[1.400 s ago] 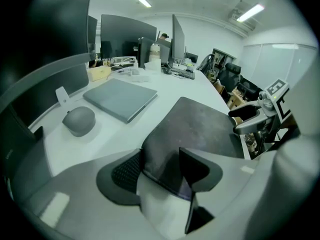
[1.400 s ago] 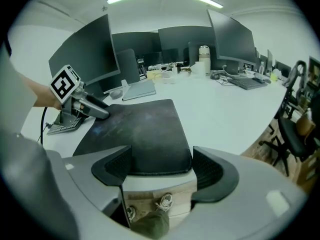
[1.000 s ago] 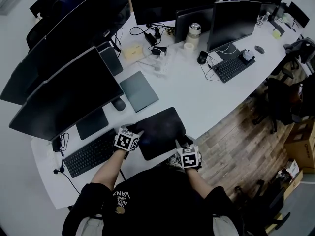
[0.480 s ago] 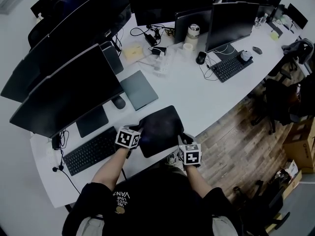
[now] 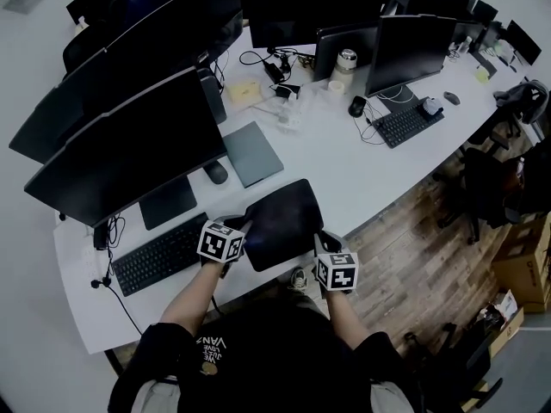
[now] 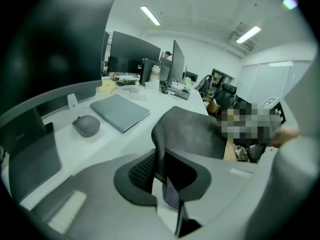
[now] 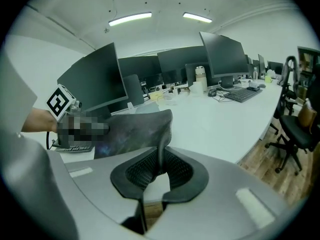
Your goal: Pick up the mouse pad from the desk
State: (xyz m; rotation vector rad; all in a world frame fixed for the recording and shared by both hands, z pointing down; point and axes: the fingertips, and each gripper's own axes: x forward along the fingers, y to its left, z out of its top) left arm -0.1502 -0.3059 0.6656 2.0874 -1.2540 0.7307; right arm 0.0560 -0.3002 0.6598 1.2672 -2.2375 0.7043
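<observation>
As right hand-held gripper's (image 7: 160,165) jaws close on mouse pad (image 5: 281,222) | left (image 6: 161,170): clamped

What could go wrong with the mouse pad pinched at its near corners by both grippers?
1. Slip: the left gripper and right gripper each pinch only a thin strip of the mouse pad; the right jaws are closing on it, so that grip may not be firm.
2. The pad curls between them; its floppy far end could drag toward the closed laptop and mouse.
</observation>
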